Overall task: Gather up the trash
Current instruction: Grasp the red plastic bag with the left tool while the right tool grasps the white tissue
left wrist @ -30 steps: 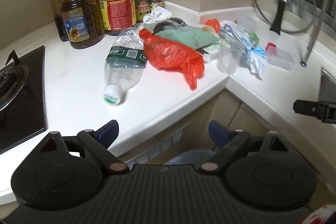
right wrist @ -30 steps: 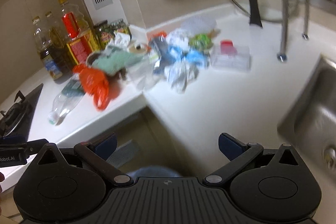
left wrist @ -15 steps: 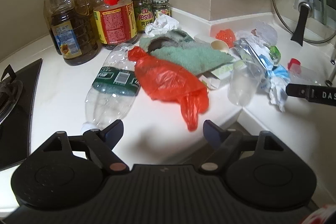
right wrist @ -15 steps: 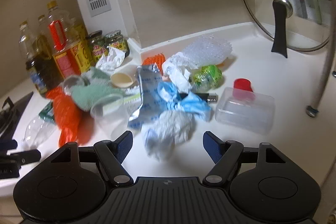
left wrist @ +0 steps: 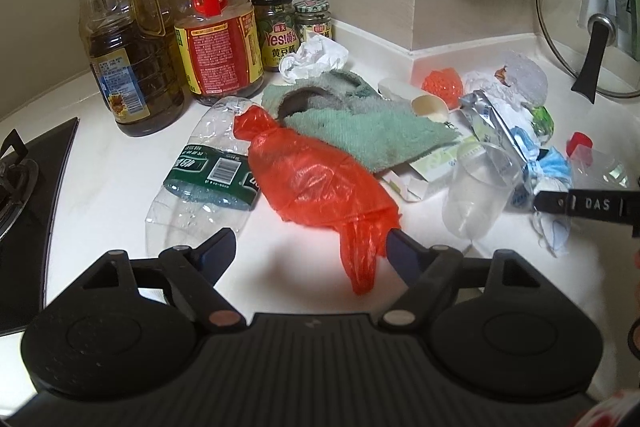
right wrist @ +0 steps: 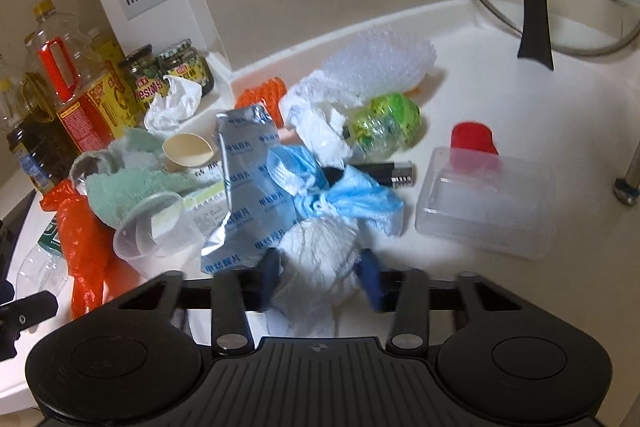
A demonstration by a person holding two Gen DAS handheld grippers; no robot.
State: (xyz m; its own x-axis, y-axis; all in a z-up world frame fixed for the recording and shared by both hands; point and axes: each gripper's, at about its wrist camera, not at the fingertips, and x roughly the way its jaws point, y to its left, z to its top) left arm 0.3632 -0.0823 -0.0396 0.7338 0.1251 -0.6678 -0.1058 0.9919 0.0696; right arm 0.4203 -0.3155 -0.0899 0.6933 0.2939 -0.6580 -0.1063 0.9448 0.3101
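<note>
White glossy countertop carrying heaped trash. Crinkly orange plastic bag lying between left gripper spread fingers, untouched. Right gripper jaws just closing, squeezing soft crumpled white tissue wad.

White countertop, crushed bottle, red bag, green towel

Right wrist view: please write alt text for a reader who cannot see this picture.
The right gripper has just been closing around a crumpled white tissue wad at the near edge of a white kitchen counter. Behind it lie more trash: a blue face mask, a silver foil pouch, a clear plastic cup and a red plastic bag.
</note>
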